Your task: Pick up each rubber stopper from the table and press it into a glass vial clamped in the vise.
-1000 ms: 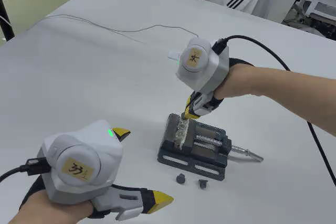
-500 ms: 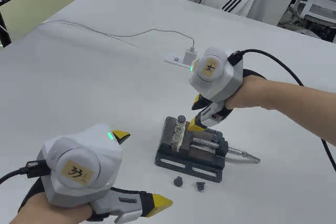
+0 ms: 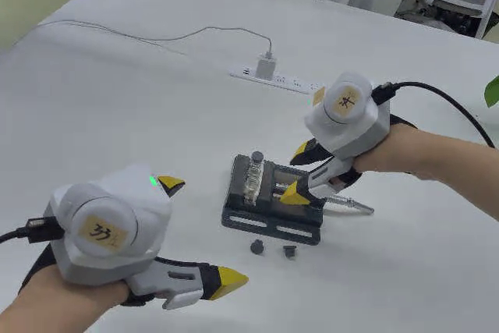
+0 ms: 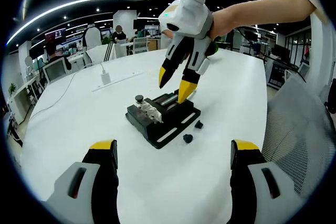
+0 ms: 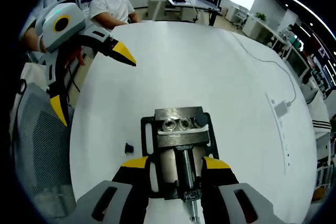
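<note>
The vise [image 3: 269,220] sits on the white table [image 3: 117,115] with a short row of glass vials [image 3: 252,185] pinched upright between its plates. This way each mouth faces up and the glass cannot slide when a stopper is pushed down. The vial at the far end of the row already carries a dark stopper [image 3: 256,157]. In the right gripper view two open mouths show beside it, so I judge the task partly done. Two loose stoppers [image 3: 256,247] lie on the table just in front of the vise base, near each other but apart, within easy reach of either hand.

The right gripper [image 3: 299,171] hovers over the screw side of the vise, just beside the vials, and looks down on the row. Its jaws are released and wide, with nothing between them. The left gripper [image 3: 201,232] hangs well apart from the vise, low over the table on the person's near left. Its jaws are likewise spread and empty, and it is probably parked there so as not to crowd the work. The next move would call for one gripper to drop to a loose stopper and take it so that the plug end is left free to enter a vial
</note>
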Demonstrator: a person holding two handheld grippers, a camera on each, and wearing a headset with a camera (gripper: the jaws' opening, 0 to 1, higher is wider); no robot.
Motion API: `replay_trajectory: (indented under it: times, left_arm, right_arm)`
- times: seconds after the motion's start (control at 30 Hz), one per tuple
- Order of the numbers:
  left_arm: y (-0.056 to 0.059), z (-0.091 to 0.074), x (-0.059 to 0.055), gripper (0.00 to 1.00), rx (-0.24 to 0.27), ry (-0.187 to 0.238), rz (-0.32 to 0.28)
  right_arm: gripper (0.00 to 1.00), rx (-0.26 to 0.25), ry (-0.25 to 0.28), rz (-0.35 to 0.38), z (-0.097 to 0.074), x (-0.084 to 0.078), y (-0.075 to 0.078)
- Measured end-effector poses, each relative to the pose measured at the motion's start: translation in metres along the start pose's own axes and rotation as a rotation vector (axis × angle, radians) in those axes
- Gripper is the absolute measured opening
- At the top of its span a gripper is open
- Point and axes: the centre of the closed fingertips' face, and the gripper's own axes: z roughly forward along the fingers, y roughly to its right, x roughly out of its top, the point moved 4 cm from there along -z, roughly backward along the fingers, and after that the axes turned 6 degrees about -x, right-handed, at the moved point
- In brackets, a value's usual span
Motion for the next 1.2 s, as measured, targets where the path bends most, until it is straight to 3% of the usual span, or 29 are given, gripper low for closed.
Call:
replay_trajectory:
  times: [0.13, 0.33, 0.67, 0.87, 1.1, 1.2]
  left_arm:
    - [0.001, 0.001, 0.002, 0.87, -0.006, 0.003, 0.004]
    - [0.004, 0.003, 0.004, 0.87, -0.012, 0.008, 0.007]
    - [0.01, 0.002, 0.0, 0.86, -0.006, 0.017, -0.006]
    - [0.014, 0.001, -0.004, 0.86, -0.006, 0.015, -0.02]
    - [0.013, -0.001, -0.007, 0.86, 0.005, 0.017, -0.041]
    - [0.014, 0.0, -0.009, 0.85, 0.005, 0.015, -0.046]
  right_arm:
    - [0.33, 0.001, 0.023, 0.012, -0.006, -0.003, -0.012]
    - [0.27, 0.019, 0.034, -0.039, -0.013, -0.013, -0.033]
    - [0.15, 0.031, 0.055, -0.143, -0.001, -0.032, -0.058]
    - [0.07, 0.054, 0.041, -0.208, 0.009, -0.043, -0.066]
    - [0.04, 0.076, 0.028, -0.211, 0.015, -0.048, -0.066]
    - [0.02, 0.088, 0.025, -0.246, 0.016, -0.048, -0.068]
